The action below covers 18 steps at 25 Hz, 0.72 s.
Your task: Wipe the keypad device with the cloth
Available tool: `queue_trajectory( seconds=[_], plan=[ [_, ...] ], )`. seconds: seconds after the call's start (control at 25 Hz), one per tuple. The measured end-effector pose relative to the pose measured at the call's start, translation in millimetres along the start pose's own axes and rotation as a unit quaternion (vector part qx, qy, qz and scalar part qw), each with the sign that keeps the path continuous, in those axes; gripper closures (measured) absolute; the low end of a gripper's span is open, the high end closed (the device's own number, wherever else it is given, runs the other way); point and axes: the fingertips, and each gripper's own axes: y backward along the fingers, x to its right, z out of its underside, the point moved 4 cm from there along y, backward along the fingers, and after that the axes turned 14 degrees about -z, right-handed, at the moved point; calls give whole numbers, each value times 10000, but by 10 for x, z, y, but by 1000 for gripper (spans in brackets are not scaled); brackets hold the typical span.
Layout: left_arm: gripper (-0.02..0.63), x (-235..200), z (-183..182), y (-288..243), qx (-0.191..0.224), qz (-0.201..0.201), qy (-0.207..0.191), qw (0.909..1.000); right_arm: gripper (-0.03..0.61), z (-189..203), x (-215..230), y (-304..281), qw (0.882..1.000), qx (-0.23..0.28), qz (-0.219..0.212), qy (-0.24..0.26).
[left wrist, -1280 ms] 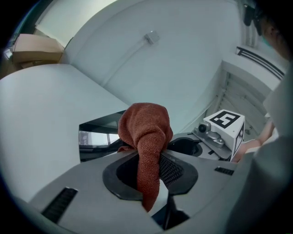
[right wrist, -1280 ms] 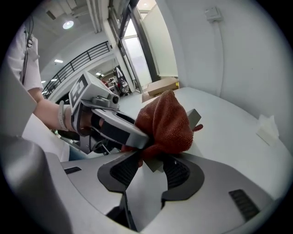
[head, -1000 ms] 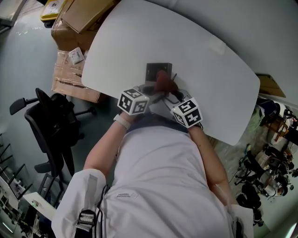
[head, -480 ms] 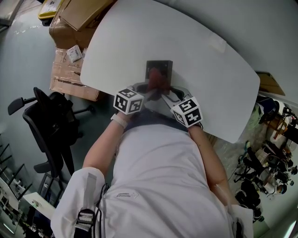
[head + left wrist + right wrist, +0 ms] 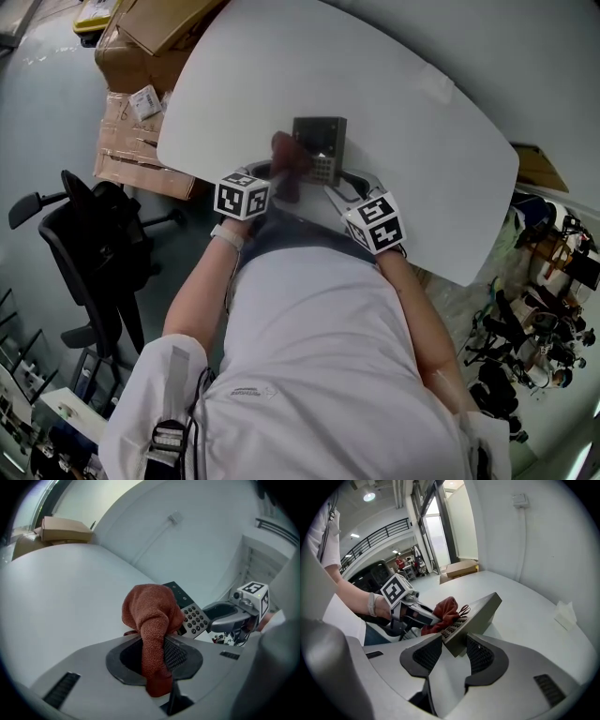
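The grey keypad device (image 5: pixel 319 150) is tilted up off the white table (image 5: pixel 422 159), its near end between the jaws of my right gripper (image 5: pixel 345 193). In the right gripper view, my right gripper (image 5: pixel 454 651) is shut on the device (image 5: pixel 473 613). A rust-red cloth (image 5: pixel 287 161) hangs bunched at the device's left edge, and my left gripper (image 5: pixel 270 180) is shut on it. In the left gripper view, the cloth (image 5: pixel 152 616) rises out of my left gripper (image 5: pixel 157 654) and covers part of the keypad (image 5: pixel 193 617).
Cardboard boxes (image 5: pixel 141 47) are stacked beyond the table's left end. A black office chair (image 5: pixel 94 244) stands to the left of the person. A small white object (image 5: pixel 434 94) lies on the far part of the table. Mixed equipment (image 5: pixel 544 309) crowds the floor at right.
The left gripper has moved left with the cloth, from the top of the device to its left edge, and the keys now show. The right gripper has hardly moved.
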Motion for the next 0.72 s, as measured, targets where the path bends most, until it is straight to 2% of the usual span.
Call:
queue_trajectory(
  seconds=[0.12,0.28,0.36,0.52,0.72],
  plan=[
    [532,-33,8,-12,-59,-209,-338,9992,425,6,-3,-12,10000,-7,32,-1],
    [532,-58,-8,0,-176,-330,-424,9984,425,8,-2,-12,10000,-14,60,11],
    [532,-33,-104,52,-36,-268,-401,9988,425,-1,-4,-13,9999,-47,84,68],
    [532,198,-428,166,446,429,-132,9980,425,-6,-5,-27,9998,-66,150,118],
    [532,722,-743,202,686,1484,-251,9862,425,-3,-14,-21,9996,-74,224,147]
  ],
)
